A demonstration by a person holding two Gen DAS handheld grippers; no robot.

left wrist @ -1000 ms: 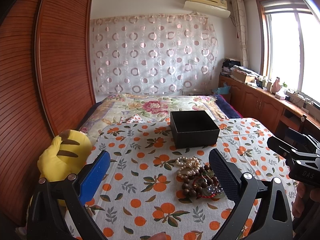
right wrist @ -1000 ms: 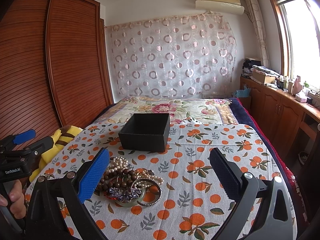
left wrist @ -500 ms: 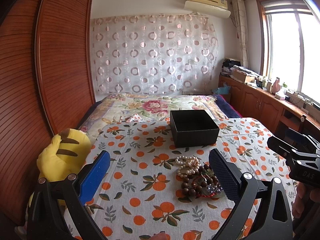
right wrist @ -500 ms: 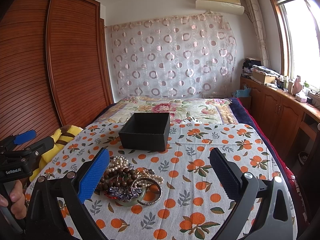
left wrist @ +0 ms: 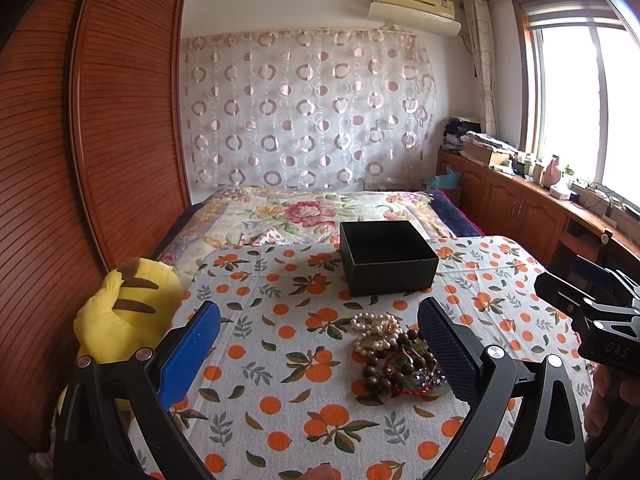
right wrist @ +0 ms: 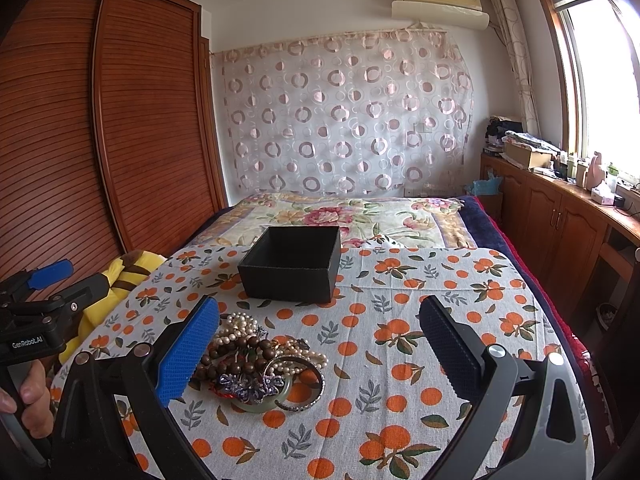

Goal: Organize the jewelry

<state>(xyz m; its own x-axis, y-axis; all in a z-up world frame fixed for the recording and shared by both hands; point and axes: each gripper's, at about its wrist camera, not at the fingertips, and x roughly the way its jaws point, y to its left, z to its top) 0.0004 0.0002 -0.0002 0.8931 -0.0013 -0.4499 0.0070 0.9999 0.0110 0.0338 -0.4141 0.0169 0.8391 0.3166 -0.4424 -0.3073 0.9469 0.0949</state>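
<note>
Left wrist view showed our left gripper (left wrist: pixel 318 346) held above the tabletop (left wrist: pixel 280 432) with its jaws spread wide and nothing between the pads. The tabletop wore a cloth printed with oranges and leaves. On it lay the jewelry pile (left wrist: pixel 394 354): a pearl strand (left wrist: pixel 374 330) at the far side, dark wooden beads (left wrist: pixel 396 364) nearer us, and a sparkling piece close to the right finger. The pile sat just beside that right finger, partly hidden by it. Beyond the pile, apart from it, stood the black box (left wrist: pixel 386 256), open at the top and showing nothing inside. A yellow plush toy (left wrist: pixel 120 320) leaned at the left edge of the tabletop, near the wooden wardrobe (left wrist: pixel 120 120).

From the right wrist view, our right gripper (right wrist: pixel 320 346) also stood wide open and carried nothing. There the jewelry pile (right wrist: pixel 260 364) lay beside the blue left finger, with a green bangle (right wrist: pixel 264 402) and a metal bangle (right wrist: pixel 308 392) at its near side. The black box (right wrist: pixel 294 268) stood farther back, and a bed with a floral quilt (right wrist: pixel 360 216) lay beyond the tabletop.
</note>
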